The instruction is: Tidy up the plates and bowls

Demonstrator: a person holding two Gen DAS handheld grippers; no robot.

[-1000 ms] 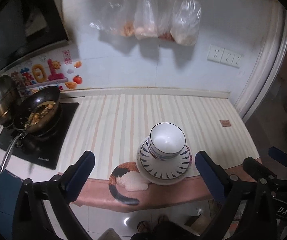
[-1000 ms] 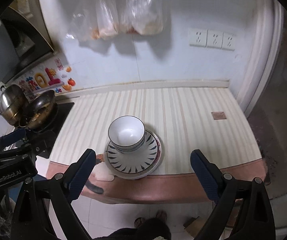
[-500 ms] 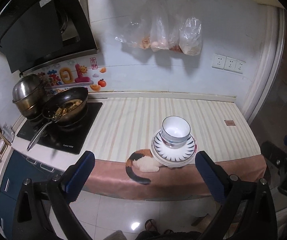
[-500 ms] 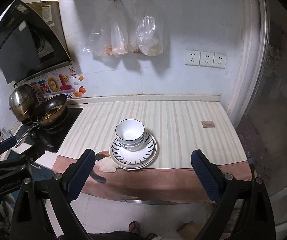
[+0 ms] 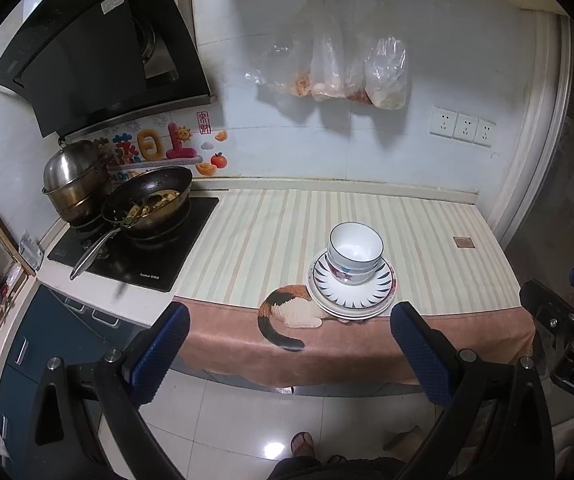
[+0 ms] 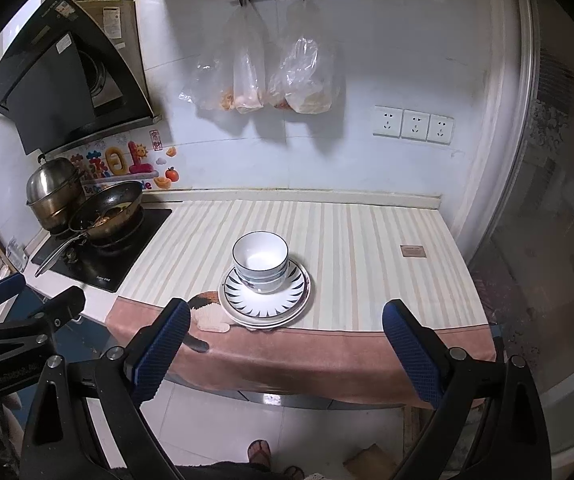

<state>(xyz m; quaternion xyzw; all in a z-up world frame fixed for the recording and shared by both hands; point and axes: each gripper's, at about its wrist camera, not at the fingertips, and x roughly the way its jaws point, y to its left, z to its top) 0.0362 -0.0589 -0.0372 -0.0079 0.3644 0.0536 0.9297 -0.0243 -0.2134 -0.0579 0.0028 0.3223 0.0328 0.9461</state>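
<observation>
White bowls point(image 5: 354, 253) with a dark rim are stacked on stacked plates point(image 5: 371, 298) with a dark ray pattern, near the front edge of the striped counter cloth point(image 5: 271, 236). The same bowls point(image 6: 260, 261) and plates point(image 6: 287, 304) show in the right wrist view. My left gripper point(image 5: 289, 356) is open and empty, held back from the counter, over the floor. My right gripper point(image 6: 287, 352) is open and empty, also back from the counter edge. Neither touches the dishes.
A black cooktop point(image 5: 135, 248) at the left carries a wok with food point(image 5: 149, 202) and a steel pot point(image 5: 75, 182). A range hood point(image 5: 99, 60) hangs above. Plastic bags point(image 5: 339, 72) hang on the wall. A glass door point(image 6: 547, 200) stands at the right.
Both grippers have pulled back and up from the counter, so the stacked dishes look smaller and farther away. The dishes have not moved. Both grippers stay open.
</observation>
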